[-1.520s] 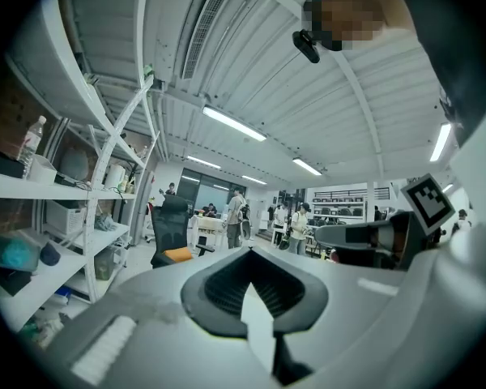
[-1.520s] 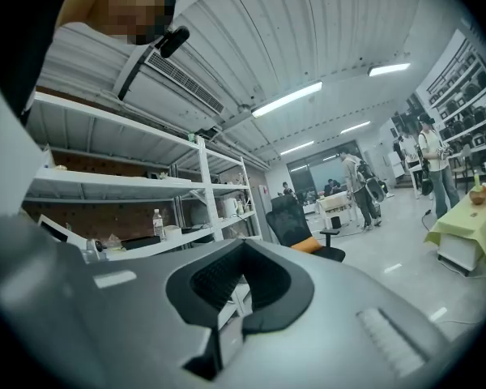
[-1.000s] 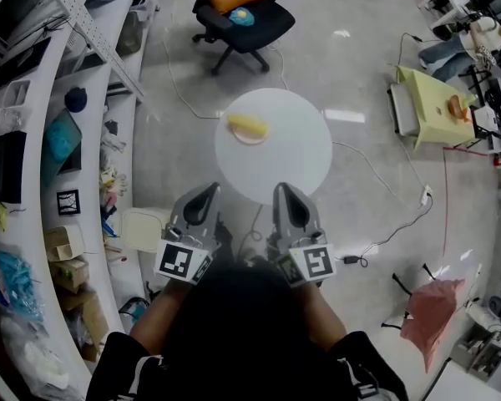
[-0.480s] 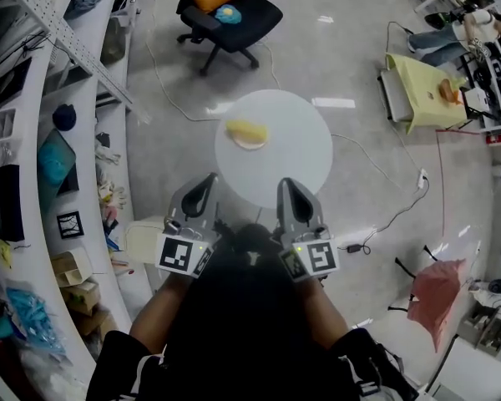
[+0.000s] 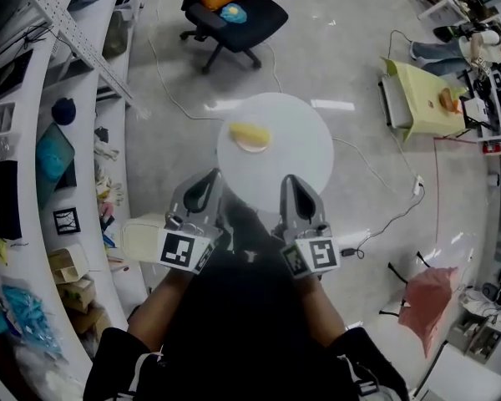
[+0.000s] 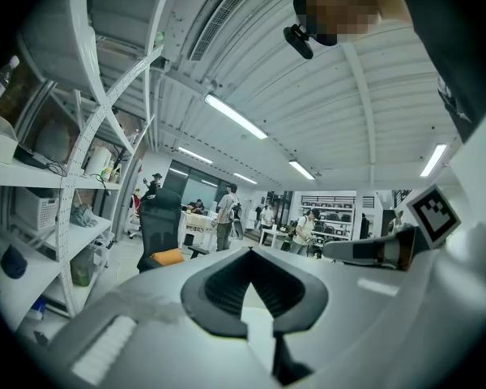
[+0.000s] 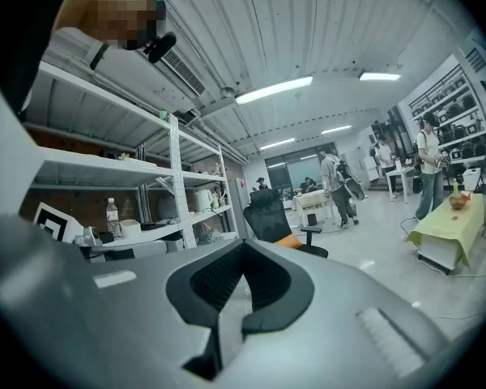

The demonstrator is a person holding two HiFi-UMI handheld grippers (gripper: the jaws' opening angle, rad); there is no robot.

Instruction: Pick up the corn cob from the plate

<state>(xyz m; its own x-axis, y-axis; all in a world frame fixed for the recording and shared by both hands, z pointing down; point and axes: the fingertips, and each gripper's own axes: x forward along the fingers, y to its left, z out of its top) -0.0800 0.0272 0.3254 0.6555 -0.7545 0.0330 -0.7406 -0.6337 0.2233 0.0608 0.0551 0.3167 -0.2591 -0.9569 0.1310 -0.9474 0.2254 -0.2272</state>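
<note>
A yellow corn cob [image 5: 249,131] lies on a small pale plate [image 5: 253,147] at the far left of a round white table [image 5: 305,153] in the head view. My left gripper [image 5: 209,179] and right gripper [image 5: 289,182] are side by side at the table's near edge, well short of the plate. Both point level and away from me. The left gripper view shows its jaws [image 6: 247,251] closed together with nothing between them. The right gripper [image 7: 243,246] looks the same in its own view. Neither gripper view shows the corn.
A black office chair [image 5: 234,11] with an orange cushion stands beyond the table. White shelving [image 5: 33,140] full of items runs along the left. Cables [image 5: 384,215] trail over the floor on the right, near a yellow-green cart [image 5: 422,90] and a red bag [image 5: 426,299]. Several people stand far off.
Both grippers have moved forward together, and their tips now reach the table's near edge. Their jaws have stayed closed. The corn and plate have not moved.
</note>
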